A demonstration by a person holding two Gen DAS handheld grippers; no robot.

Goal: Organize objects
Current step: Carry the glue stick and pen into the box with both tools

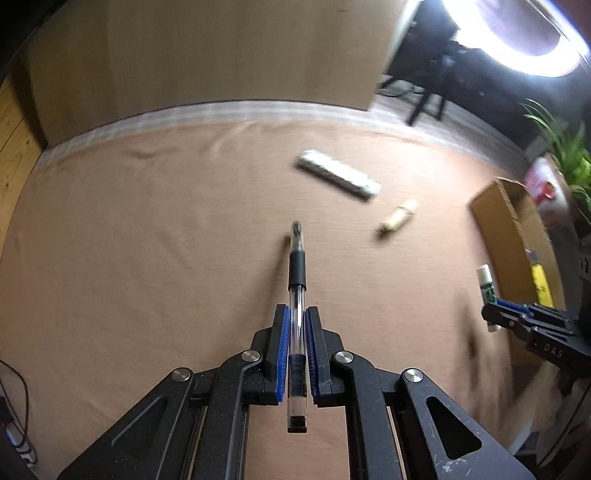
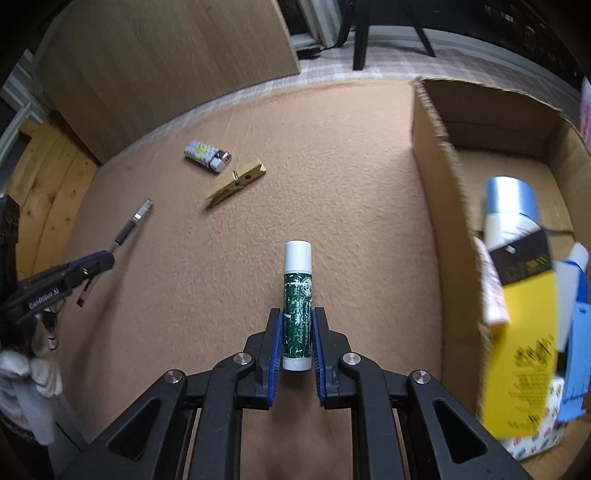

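My left gripper (image 1: 296, 314) is shut on a clear pen (image 1: 296, 280) with a black grip, held above the tan cloth; it shows at the left of the right wrist view (image 2: 107, 256). My right gripper (image 2: 297, 314) is shut on a green lip balm tube (image 2: 297, 299) with a white cap, held above the cloth left of the cardboard box (image 2: 439, 206); it shows at the right of the left wrist view (image 1: 495, 314). A lighter (image 2: 207, 155) and a wooden clothespin (image 2: 236, 181) lie on the cloth ahead.
The box holds a blue-capped white bottle (image 2: 509, 214), a yellow package (image 2: 524, 350) and other items. A wooden board (image 2: 166, 62) stands behind the cloth. A plant (image 1: 565, 151) and a ring light (image 1: 524, 33) are at the far right.
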